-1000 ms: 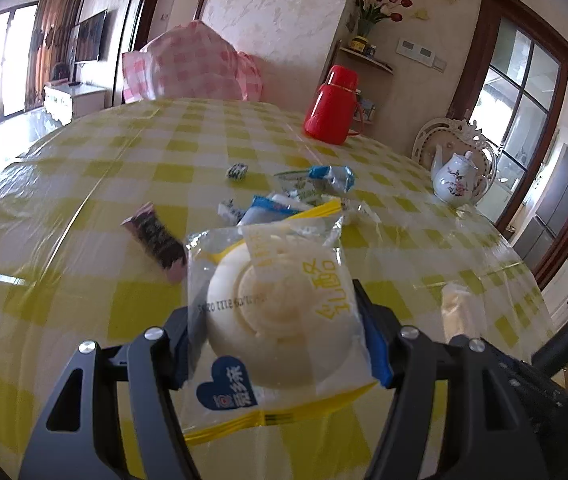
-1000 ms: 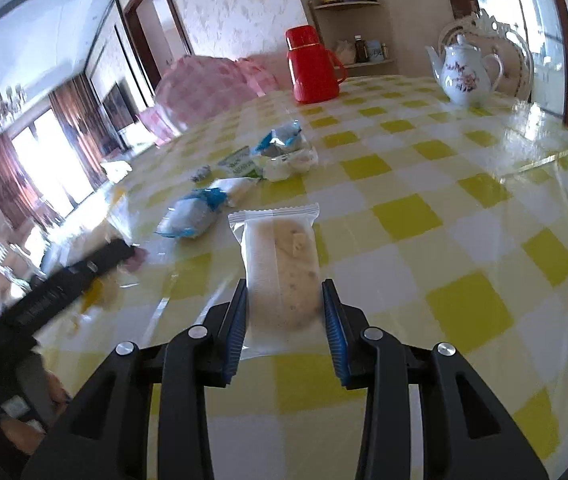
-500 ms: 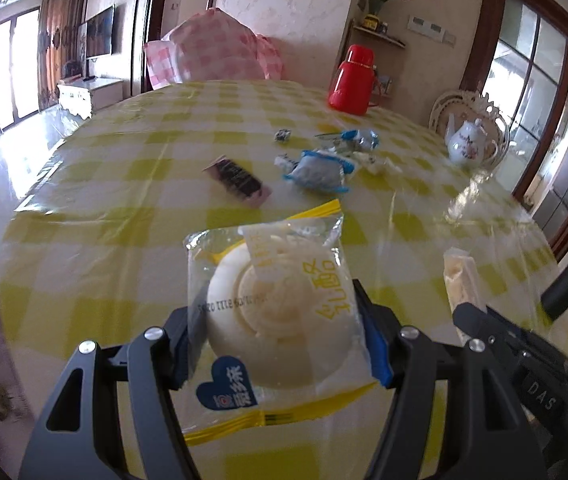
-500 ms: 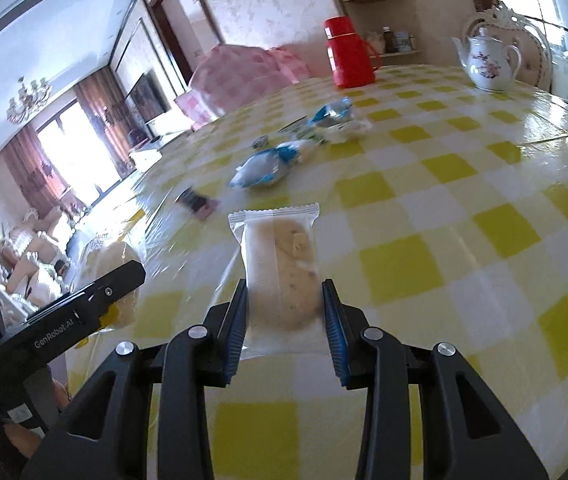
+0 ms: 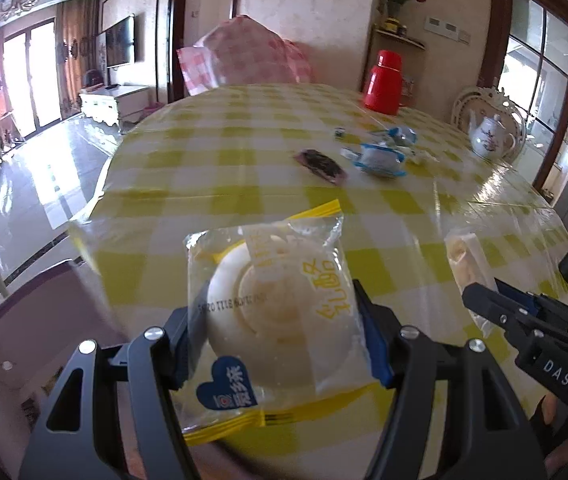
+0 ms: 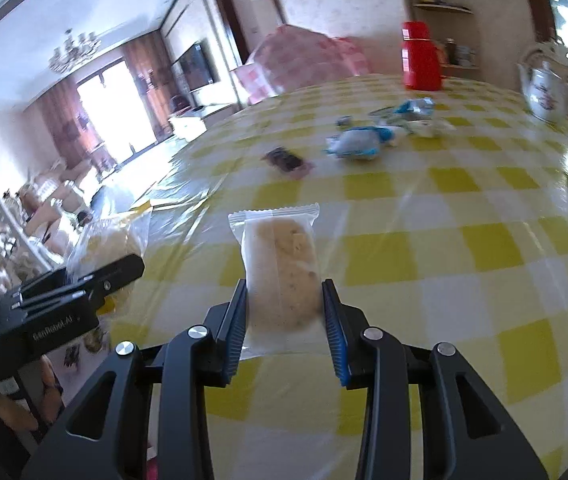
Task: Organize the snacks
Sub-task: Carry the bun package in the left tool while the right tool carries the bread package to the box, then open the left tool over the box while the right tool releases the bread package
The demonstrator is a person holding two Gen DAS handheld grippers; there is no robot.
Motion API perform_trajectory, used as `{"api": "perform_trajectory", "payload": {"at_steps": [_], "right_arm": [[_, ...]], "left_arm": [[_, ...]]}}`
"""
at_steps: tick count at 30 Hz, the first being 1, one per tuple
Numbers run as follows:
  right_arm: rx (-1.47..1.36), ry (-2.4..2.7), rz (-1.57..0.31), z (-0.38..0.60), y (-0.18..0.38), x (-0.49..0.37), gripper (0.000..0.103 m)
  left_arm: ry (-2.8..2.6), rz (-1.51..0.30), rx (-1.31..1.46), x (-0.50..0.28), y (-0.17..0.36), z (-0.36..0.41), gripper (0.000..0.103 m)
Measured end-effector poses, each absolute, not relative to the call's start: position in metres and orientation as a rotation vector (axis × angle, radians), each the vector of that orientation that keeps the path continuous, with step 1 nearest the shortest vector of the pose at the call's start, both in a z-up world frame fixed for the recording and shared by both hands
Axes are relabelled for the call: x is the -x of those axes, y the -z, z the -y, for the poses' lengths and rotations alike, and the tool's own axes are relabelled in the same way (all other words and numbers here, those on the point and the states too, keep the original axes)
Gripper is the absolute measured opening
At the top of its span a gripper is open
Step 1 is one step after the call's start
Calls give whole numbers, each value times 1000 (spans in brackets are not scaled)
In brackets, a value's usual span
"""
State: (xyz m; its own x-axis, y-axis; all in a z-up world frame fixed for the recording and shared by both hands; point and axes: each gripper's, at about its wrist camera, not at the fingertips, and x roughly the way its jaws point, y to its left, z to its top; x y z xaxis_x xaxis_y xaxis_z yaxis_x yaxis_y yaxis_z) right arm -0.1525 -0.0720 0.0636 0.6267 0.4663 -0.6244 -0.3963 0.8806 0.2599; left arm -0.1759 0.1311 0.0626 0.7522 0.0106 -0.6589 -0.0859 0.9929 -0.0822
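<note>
My left gripper (image 5: 276, 340) is shut on a round white pastry in a clear and yellow wrapper (image 5: 272, 304), held above the near edge of the table. My right gripper (image 6: 284, 312) is shut on a long biscuit in a clear wrapper (image 6: 282, 264). Each gripper shows in the other's view: the right one (image 5: 523, 320) at the far right, the left one (image 6: 64, 296) at the far left with the pastry packet (image 6: 104, 248). Several loose snacks stay on the table: a dark packet (image 5: 319, 164), a blue and white packet (image 5: 379, 158) and a small sweet (image 5: 339, 133).
The round table (image 5: 244, 152) has a yellow checked cloth under clear plastic. A red thermos (image 5: 383, 82) and a white teapot (image 5: 491, 140) stand at its far side. A pink checked cushion (image 5: 244, 56) sits behind it. Glossy floor (image 5: 36, 184) lies left of the table.
Both grippers have drawn back from the table's middle toward its near left edge, still holding their packets. The loose snacks now look farther away, and the floor shows at left.
</note>
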Motion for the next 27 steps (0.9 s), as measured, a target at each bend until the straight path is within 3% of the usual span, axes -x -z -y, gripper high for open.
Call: {"api": "perform_trajectory", "payload": {"at_steps": [12,27], "right_arm": [[54,-714,-723,-15,-72,213,36],[227,-927,-741,-101,-61,269,36]], "left_arm": [[-156,-742,100,212,-65,-209,66],[-257,-909,-30,226,-46,-277,66]]}}
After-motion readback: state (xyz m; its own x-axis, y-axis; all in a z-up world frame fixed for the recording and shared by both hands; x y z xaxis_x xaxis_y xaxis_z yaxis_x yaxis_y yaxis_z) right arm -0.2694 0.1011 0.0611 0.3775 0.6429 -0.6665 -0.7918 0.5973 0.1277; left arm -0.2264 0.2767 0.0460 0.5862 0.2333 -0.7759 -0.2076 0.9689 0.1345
